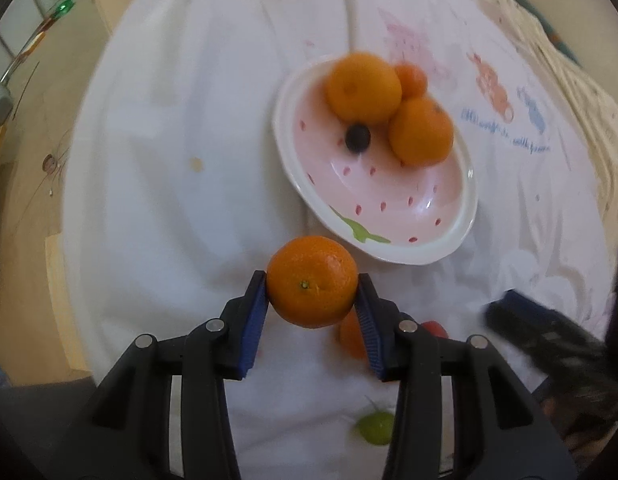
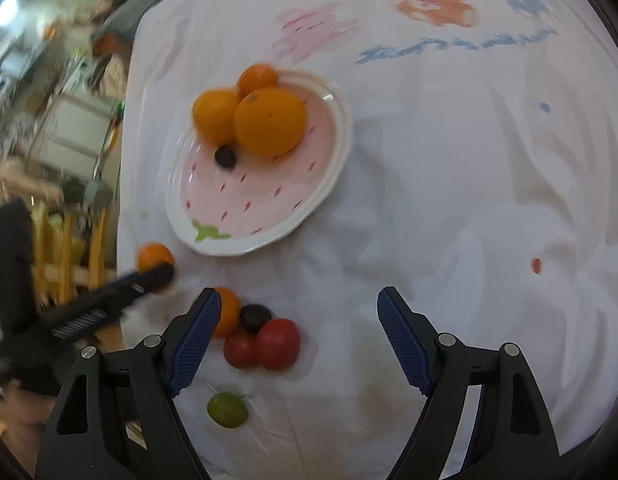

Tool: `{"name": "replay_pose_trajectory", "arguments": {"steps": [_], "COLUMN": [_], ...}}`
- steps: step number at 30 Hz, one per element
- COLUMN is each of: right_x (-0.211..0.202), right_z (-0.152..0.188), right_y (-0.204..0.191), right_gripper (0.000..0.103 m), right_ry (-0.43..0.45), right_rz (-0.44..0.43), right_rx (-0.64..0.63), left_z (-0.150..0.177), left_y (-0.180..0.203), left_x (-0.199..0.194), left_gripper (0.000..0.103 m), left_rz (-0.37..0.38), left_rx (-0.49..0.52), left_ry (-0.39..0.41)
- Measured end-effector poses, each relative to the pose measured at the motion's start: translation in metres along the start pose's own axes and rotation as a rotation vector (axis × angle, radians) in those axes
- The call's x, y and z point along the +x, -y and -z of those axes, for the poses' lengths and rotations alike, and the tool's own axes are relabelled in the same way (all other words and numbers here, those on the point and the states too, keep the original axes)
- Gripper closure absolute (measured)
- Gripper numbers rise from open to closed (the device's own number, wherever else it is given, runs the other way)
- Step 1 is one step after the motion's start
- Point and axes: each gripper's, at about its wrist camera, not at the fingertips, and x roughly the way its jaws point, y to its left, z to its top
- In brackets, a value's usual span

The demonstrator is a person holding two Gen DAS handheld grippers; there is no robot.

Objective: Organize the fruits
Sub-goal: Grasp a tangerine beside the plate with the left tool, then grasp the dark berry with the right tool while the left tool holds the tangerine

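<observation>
1 mandarin [image 1: 312,286] near plate [image 1: 461,236] rim.

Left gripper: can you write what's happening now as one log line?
left gripper: shut on tangerine | right gripper: open, empty | plate: three oranges, one dark berry

Blue tablecloth [image 2: 449,200] writing, too blurred to read.

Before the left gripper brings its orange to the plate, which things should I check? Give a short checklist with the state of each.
1. Left gripper shut on the held orange: ok.
2. Grip centred between pads: ok.
3. Free space on the plate, near side: ok.
4. Right gripper open and holding nothing: ok.
5. Right gripper clear of the left one's path: cannot tell.
6. Loose fruits on the cloth, tomatoes and green grape, lying apart from the plate: ok.
</observation>
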Motion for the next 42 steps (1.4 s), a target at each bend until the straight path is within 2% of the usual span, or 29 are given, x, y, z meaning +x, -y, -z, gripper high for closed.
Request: {"name": "replay_pose_trajectory", "arguments": {"steps": [2,5,8,12,20,26,30,33,35,36,39,40,41,42], "right_x": [0.009,0.024,0.039,0.053,0.054,0.062,0.071,0.079,0.083,0.083,0.073,0.069,0.068,0.069], "right_z": [-0.002,-0.004,-0.001,0.006,0.015,0.017,0.011,0.002,-0.004,-0.005,-0.01,-0.015,-0.019,-0.022], "right_y": [-0.012,-0.033,-0.047,-0.066,-0.077,-0.084,-0.087,-0.083,-0.08,-0.08,-0.075,-0.068,-0.059,-0.052], "right_gripper": [0.023,0.027,0.033,0.035,0.036,0.037,0.037,0.038,0.038,0.038,0.038,0.042,0.05,0.053], "right_ry": [-0.027,-0.056,-0.08,-0.095,-0.129,-0.177,-0.187,-0.271,-0.304,-0.297,-0.216,-0.186,-0.183,-0.185], "right_rz": [0.031,0.128,0.213,0.26,0.215,0.272,0.265,0.229,0.24,0.281,0.311,0.339,0.367,0.377], "right_rx": [-0.072,-0.228,-0.362,-0.506,-0.568,-0.696,-0.713,-0.681,-0.699,-0.722,-0.691,-0.656,-0.628,-0.606], "left_z": [0.001,-0.001,-0.001,-0.004,-0.009,-0.01,-0.01,-0.01,-0.011,-0.011,-0.011,-0.011,-0.01,-0.01], "left_y": [-0.005,-0.008,-0.016,-0.018,-0.015,-0.013,-0.015,-0.016,-0.016,-0.017,-0.02,-0.022,-0.022,-0.022], "left_x": [-0.014,-0.026,-0.032,-0.031,-0.032,-0.029,-0.024,-0.02,-0.018,-0.018,-0.015,-0.015,-0.014,-0.013], "left_gripper": [0.064,0.064,0.064,0.064,0.064,0.064,0.064,0.064,0.064,0.064,0.064,0.064,0.064,0.064], "left_rz": [0.013,0.025,0.053,0.072,0.11,0.118,0.107,0.096,0.084,0.079,0.066,0.066,0.067,0.068], "left_rx": [-0.016,-0.032,-0.053,-0.074,-0.095,-0.103,-0.114,-0.123,-0.123,-0.123,-0.132,-0.135,-0.138,-0.14], "left_ry": [0.025,0.058,0.06,0.054,0.042,0.029,0.022,0.018,0.021,0.022,0.022,0.02,0.017,0.016]}}
